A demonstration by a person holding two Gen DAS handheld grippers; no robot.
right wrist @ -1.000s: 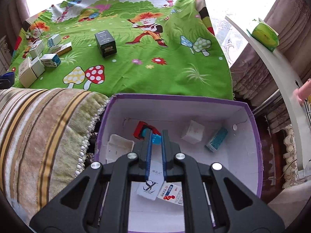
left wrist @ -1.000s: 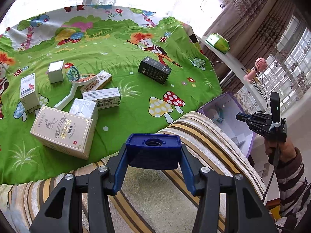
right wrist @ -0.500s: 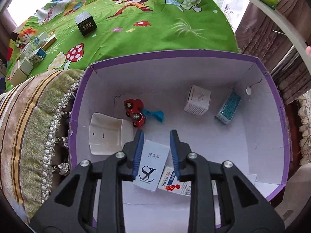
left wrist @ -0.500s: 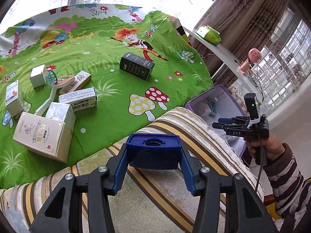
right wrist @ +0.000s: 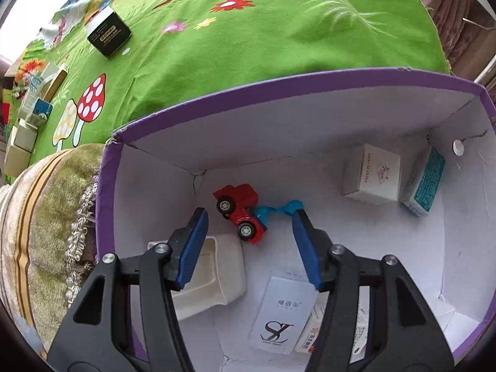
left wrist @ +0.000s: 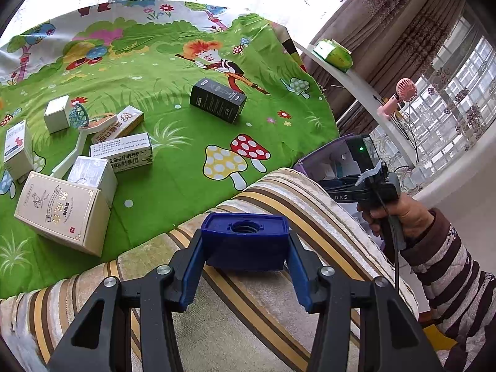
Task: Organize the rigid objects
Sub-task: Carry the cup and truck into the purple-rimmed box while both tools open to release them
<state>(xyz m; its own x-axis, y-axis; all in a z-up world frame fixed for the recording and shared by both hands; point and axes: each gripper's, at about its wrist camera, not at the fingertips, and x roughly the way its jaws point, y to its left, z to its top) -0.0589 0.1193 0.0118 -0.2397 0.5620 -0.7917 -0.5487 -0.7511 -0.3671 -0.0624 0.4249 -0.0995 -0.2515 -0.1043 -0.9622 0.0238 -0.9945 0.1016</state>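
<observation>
Over the purple box (right wrist: 310, 76), right tool (right wrist: 249, 241) opening, nothing btwn jaws, red toy car (right wrist: 240, 207) on box floor. Left tool (left wrist: 245, 266) clamped on blue block (left wrist: 246, 240) above striped cushion; drop-off looks next, needs carrying across.

the left hand-held gripper (left wrist: 245, 266) has a cap (left wrist: 246, 240) between its fingers, over a striped cushion (left wrist: 279, 310). ahead and left of it, cartons (left wrist: 62, 214) cluster on the bed (left wrist: 173, 167). the right hand-held gripper (right wrist: 249, 243) hangs inside the storage box (right wrist: 279, 83); a toy car (right wrist: 240, 212) lies just ahead, a tray (right wrist: 217, 272) left, and a flat carton (right wrist: 280, 316) beneath.
</observation>
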